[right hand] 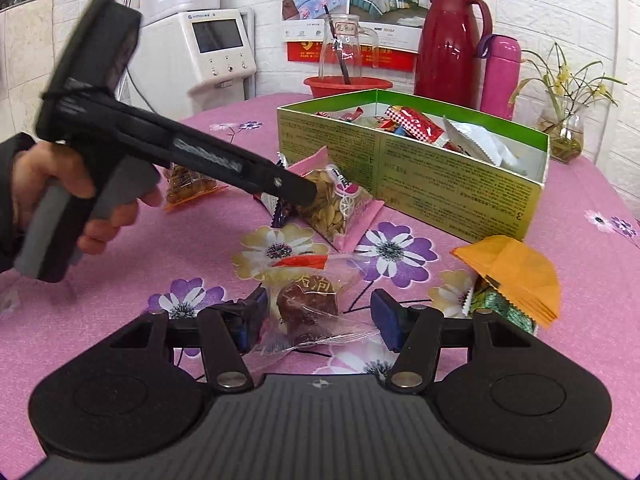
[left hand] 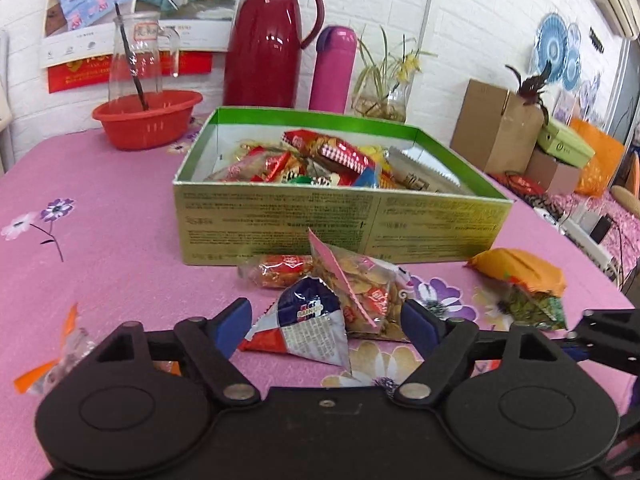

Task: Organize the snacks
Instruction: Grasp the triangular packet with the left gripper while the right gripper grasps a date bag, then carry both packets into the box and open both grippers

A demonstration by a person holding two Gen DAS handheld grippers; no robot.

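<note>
An open green box (left hand: 280, 216) (right hand: 440, 184) holding several wrapped snacks stands on the pink flowered table. In front of it my left gripper (left hand: 326, 324) is open, with a blue, red and white triangular packet (left hand: 304, 328) and a clear packet of seeds (left hand: 360, 280) (right hand: 340, 208) between its fingers. In the right wrist view a hand holds that left gripper (right hand: 308, 196) low over the seeds. My right gripper (right hand: 320, 318) is open around a clear-wrapped brown snack (right hand: 308, 308); the right pad stands apart from it.
Loose on the table are an orange packet (left hand: 520, 272) (right hand: 516, 272), a green foil packet (left hand: 536, 304), a red nut packet (left hand: 280, 270) and an orange-edged one (right hand: 192, 184). Behind the box stand a red basin (left hand: 148, 120), red jug (left hand: 268, 40), pink flask (left hand: 332, 68) and plant vase (left hand: 384, 100).
</note>
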